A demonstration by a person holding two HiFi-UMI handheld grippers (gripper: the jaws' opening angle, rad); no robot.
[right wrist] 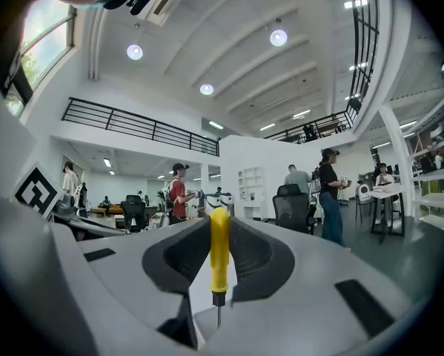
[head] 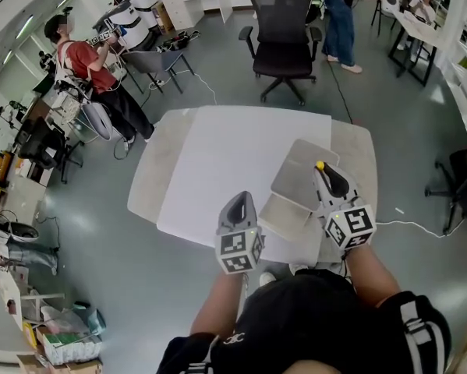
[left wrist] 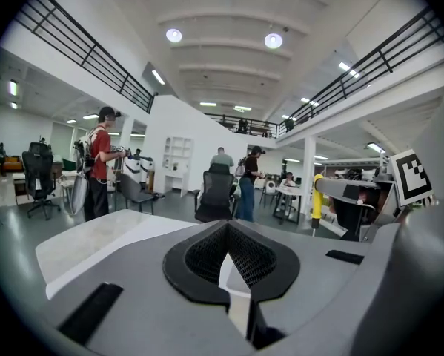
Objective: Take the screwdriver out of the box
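My right gripper (head: 331, 181) is shut on a screwdriver with a yellow handle (head: 320, 164). It holds the tool above the open grey box (head: 299, 184) at the table's right side. In the right gripper view the yellow handle (right wrist: 219, 252) stands upright between the jaws, with the thin metal shaft (right wrist: 218, 314) pointing down toward the camera. My left gripper (head: 238, 209) hangs over the table's front edge, left of the box, with its jaws shut on nothing (left wrist: 227, 256). The left gripper view also catches the screwdriver (left wrist: 317, 199) off to the right.
The white table (head: 217, 154) has grey side flaps. Beyond its far edge stands a black office chair (head: 284, 33). A person in a red shirt (head: 93, 65) stands at the far left and another person (head: 342, 10) at the back right. Desks and clutter line the left wall.
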